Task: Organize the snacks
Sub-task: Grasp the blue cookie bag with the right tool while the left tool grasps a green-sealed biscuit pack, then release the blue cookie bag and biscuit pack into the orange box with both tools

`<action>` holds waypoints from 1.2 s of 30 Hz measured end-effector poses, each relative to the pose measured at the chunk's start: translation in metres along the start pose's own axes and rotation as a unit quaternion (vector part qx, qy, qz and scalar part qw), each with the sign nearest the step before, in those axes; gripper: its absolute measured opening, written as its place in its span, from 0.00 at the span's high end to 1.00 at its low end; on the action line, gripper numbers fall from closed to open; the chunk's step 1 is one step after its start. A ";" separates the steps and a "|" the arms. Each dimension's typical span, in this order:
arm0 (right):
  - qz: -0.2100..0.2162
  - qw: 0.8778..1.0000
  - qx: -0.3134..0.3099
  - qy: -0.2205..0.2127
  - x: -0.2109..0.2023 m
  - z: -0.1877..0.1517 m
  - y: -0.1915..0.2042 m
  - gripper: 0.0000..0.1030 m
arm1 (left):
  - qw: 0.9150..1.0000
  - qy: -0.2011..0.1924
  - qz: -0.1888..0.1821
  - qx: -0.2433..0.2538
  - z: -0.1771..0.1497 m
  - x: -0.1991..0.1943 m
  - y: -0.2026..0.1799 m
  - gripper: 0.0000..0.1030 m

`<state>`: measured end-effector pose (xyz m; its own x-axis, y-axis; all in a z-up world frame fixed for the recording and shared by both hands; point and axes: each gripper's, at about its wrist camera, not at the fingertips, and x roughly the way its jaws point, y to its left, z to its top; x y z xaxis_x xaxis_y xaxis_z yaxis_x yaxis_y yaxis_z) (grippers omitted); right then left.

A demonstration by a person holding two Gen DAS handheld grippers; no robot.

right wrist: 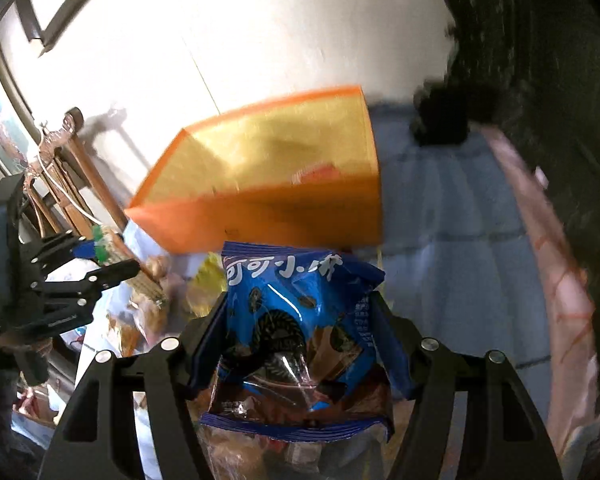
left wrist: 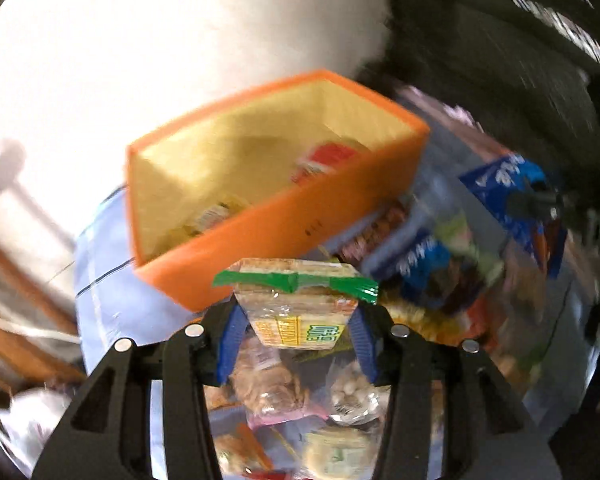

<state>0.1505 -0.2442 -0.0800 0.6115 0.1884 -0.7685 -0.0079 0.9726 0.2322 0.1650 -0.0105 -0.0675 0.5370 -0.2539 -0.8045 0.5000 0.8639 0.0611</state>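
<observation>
My left gripper [left wrist: 296, 320] is shut on a cracker pack [left wrist: 298, 300] with a green sealed end, held just in front of the orange box [left wrist: 276, 224]. The box is open on top, with a red packet [left wrist: 324, 160] and another snack inside. My right gripper [right wrist: 300, 320] is shut on a blue cookie bag [right wrist: 296, 312], held just before the same orange box [right wrist: 268, 216]. The left gripper [right wrist: 100, 264] with its cracker pack [right wrist: 100, 248] shows at the left of the right wrist view. The right gripper's blue bag [left wrist: 508, 188] appears at the right of the left wrist view.
A pile of loose snack packets [left wrist: 300, 400] lies on the light blue tablecloth [left wrist: 112, 300] under both grippers. A wooden chair [right wrist: 76, 184] stands at the left by the white wall. A pink-edged cloth [right wrist: 556, 280] lies at the right, with a dark object [right wrist: 444, 120] behind the box.
</observation>
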 end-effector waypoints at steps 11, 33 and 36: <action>0.008 0.994 -0.034 -0.101 -0.024 0.095 0.019 0.34 | 0.985 -0.061 0.055 -0.151 0.066 -0.041 0.047 0.55; -0.041 0.996 -0.080 -0.011 0.104 0.158 0.032 0.12 | 0.974 -0.022 0.183 -0.133 0.127 0.046 0.081 0.04; -0.039 0.997 -0.065 -0.009 0.101 0.154 0.025 0.04 | 0.977 -0.028 0.179 -0.109 0.127 0.042 0.077 0.04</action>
<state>0.3332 -0.2221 -0.0599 0.6282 0.1109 -0.7701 -0.0627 0.9938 0.0919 0.3119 -0.0100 -0.0218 0.6903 0.0632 -0.7208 0.1203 0.9723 0.2004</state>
